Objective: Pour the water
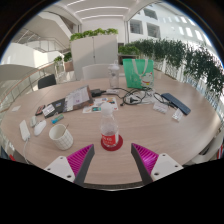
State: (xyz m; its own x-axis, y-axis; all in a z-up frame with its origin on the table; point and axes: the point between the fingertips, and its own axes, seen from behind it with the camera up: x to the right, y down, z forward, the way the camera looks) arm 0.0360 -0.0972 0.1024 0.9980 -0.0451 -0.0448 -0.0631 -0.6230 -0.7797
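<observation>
A clear plastic bottle (109,127) with a red label stands upright on a red coaster (112,143) on the round wooden table (150,125). A white mug (61,136) sits to its left. My gripper (112,160) is open, its two magenta pads (81,158) spread wide just short of the bottle. Nothing is between the fingers; the bottle and coaster stand just ahead of the gap.
On the far side of the table lie a laptop (70,100), cables, a green bag-like object (134,72), a dark case (176,102) and small items at the left (28,126). Chairs, plants and office space lie beyond.
</observation>
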